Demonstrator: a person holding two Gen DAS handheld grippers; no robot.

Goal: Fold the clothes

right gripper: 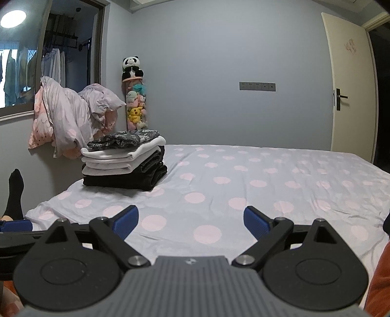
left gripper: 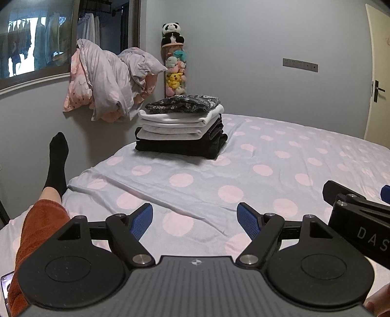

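We note the stack of folded clothes (right gripper: 124, 162) on the bed (right gripper: 268, 175), far left, well apart from both grippers. Behind it, bunched bedding (right gripper: 73, 119) lies against the left wall; right of that stands a tube of plush toys (right gripper: 135, 107). Door (right gripper: 348, 85) far right.

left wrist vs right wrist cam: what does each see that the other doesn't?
Left wrist only: a rust-coloured towel over the person's leg, a phone at the bottom-left corner, and the right gripper's body, jaws out of frame.

Right wrist only: a round ceiling light reflected in the window and the full door.

Both: the stack of folded clothes on the dotted bed sheet, the panda toy, a black sock, and each camera's own open, empty gripper.
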